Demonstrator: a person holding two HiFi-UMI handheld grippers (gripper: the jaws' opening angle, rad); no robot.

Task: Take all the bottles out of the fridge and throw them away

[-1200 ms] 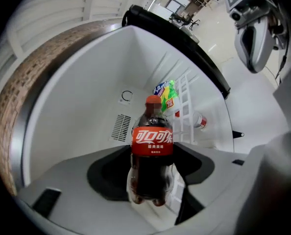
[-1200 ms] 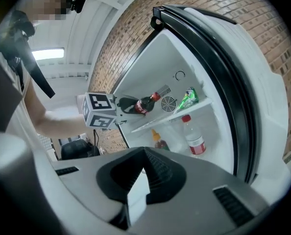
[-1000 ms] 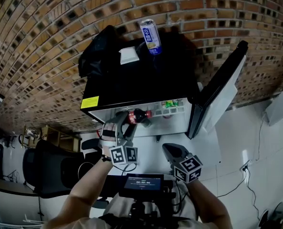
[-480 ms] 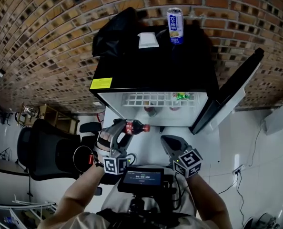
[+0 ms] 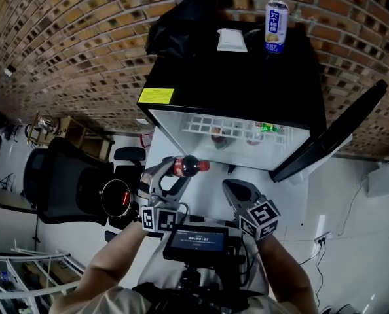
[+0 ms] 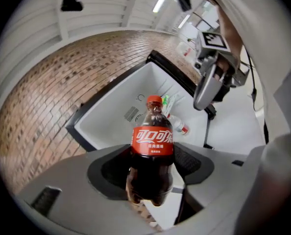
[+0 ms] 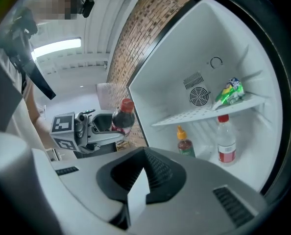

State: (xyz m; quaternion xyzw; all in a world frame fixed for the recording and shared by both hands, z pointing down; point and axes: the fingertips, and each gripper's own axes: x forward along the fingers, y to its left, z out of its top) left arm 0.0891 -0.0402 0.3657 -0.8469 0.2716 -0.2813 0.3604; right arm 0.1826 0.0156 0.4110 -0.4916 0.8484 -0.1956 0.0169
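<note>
My left gripper (image 5: 173, 176) is shut on a cola bottle (image 5: 188, 167) with a red cap and red label, held out in front of the open black mini fridge (image 5: 247, 77). In the left gripper view the cola bottle (image 6: 153, 146) stands upright between the jaws. My right gripper (image 5: 234, 190) hangs beside it with its pads together and nothing in them. The right gripper view looks into the fridge. A clear bottle with a red cap (image 7: 226, 143) and a small brown bottle with an orange cap (image 7: 185, 143) stand on its floor.
A green packet (image 7: 230, 93) lies on the wire shelf (image 7: 199, 112). The fridge door (image 5: 338, 136) swings open to the right. A can (image 5: 276, 17), a black bag (image 5: 181, 18) and a white paper (image 5: 231, 39) sit on top. An office chair (image 5: 57, 188) stands at the left.
My left gripper has drawn the cola bottle out of the fridge mouth and back toward me. The fridge has slid up and to the right in the head view. The right gripper stays shut.
</note>
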